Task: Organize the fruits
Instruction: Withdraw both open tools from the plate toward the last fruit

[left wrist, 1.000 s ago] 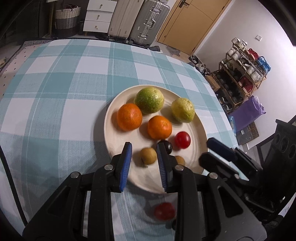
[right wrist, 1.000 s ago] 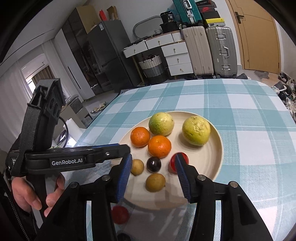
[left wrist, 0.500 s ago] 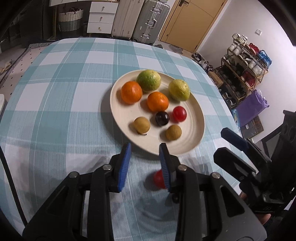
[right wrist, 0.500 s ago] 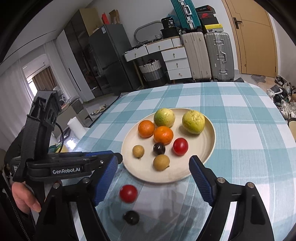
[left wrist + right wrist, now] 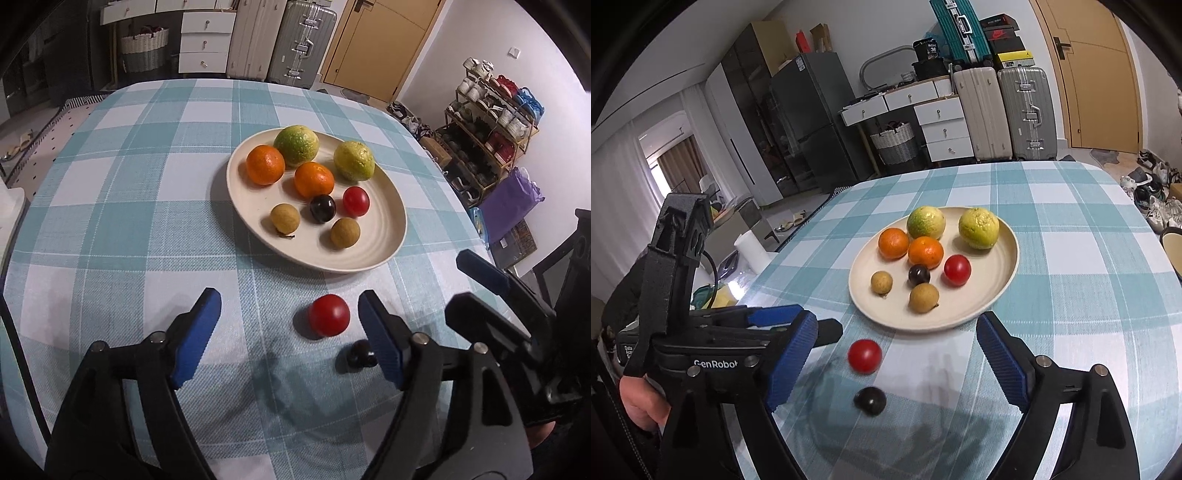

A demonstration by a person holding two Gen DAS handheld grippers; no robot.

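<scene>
At the bottom of the left wrist view, the left gripper (image 5: 288,332) has its blue-padded jaws spread wide above the checked tablecloth (image 5: 147,206) and holds nothing. Between the jaws, toward the right one, a red tomato (image 5: 329,315) lies on the cloth; a small dark fruit (image 5: 359,354) sits just below it, partly hidden by the right jaw.

At the bottom of the right wrist view, the right gripper (image 5: 894,354) is also spread wide and empty. The same tomato (image 5: 864,356) and dark fruit (image 5: 870,400) lie on the cloth between its jaws, near each other but apart. The left gripper's body (image 5: 701,332) reaches in from the lower left of that frame.

Just beyond the loose fruit, at mid-frame, stands a cream plate (image 5: 391,236). On its near half are two tan round fruits (image 5: 284,218) (image 5: 345,232), a dark plum (image 5: 322,208) and a second tomato (image 5: 356,201). Farther back are two oranges (image 5: 265,164) (image 5: 314,180), then a green citrus (image 5: 296,140) and a yellow-green citrus (image 5: 354,161) by the far rim.

Beyond the table, at the top of the frame, stand two suitcases (image 5: 280,37), white drawers (image 5: 203,40) and a door (image 5: 380,37).
</scene>
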